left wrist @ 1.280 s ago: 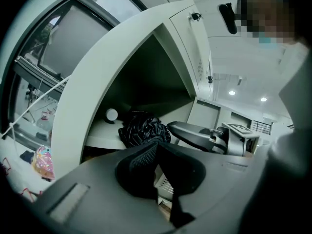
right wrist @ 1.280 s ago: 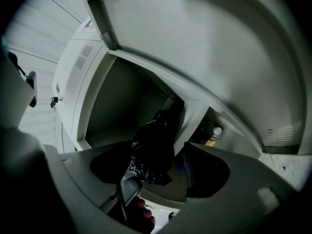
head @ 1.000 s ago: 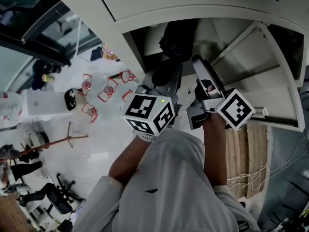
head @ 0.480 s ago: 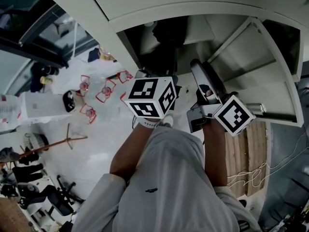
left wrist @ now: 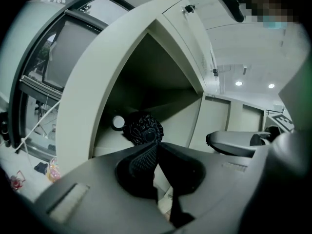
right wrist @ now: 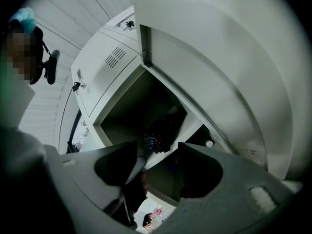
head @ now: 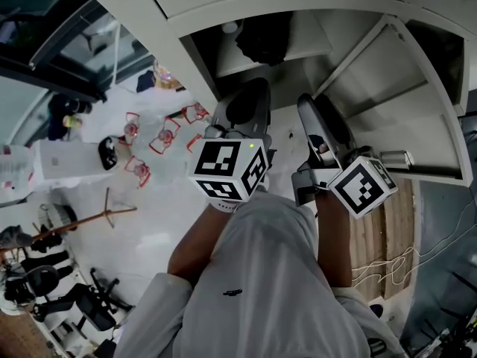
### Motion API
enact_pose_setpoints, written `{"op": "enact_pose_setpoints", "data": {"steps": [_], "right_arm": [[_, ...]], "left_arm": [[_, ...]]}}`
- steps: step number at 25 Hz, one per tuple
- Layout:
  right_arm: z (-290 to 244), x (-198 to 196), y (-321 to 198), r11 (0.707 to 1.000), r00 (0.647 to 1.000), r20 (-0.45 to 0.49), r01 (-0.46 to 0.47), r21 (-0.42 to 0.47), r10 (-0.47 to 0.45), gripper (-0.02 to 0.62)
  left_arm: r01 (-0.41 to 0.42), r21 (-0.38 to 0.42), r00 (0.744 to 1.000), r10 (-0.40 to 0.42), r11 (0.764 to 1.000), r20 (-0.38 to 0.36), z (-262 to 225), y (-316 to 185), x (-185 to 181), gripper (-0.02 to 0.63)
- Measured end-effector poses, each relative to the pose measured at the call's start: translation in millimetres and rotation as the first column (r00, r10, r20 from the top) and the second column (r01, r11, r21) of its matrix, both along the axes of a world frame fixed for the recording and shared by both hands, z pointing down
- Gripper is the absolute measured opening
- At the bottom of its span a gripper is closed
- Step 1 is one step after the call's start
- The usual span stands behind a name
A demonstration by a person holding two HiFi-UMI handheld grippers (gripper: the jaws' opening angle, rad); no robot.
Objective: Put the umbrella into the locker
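Umbrella (head: 264, 39) lies on the locker (head: 313, 36) shelf, upper centre, so placing looks done; left tool (left wrist: 155, 150) is pinched together empty, right tool (right wrist: 156, 160) is apart, closing on nothing; next probably shutting the door (head: 417, 110).

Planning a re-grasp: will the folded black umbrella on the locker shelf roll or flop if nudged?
Probably rolls: the umbrella lies on its side on the shelf, a roundish bundle. Its bunched fabric likely gives under a push. Folded compact, so probably not floppy.
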State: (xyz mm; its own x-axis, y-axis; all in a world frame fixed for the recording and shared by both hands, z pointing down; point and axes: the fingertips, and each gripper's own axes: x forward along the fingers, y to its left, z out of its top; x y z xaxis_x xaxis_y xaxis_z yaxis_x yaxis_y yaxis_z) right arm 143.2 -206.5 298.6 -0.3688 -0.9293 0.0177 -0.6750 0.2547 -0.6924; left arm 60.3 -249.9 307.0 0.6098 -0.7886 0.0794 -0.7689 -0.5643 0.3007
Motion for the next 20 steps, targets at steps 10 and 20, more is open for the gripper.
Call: {"op": "enact_pose_setpoints", "data": {"steps": [10,20], "right_arm": [[-3,-3,15,0.993,0.941,-0.337,0.000,0.118,0.041,0.196],[-10,-1,27,0.982,0.831,-0.548,0.005,0.188,0.101,0.081]], "left_arm": [[-0.003,0.041,1.000,0.002,0.999,0.019,-13,23,-21,0.015],[0.003,0.057,0.999,-0.006,0.998,0.049,-9,43,-51,0.015]]}}
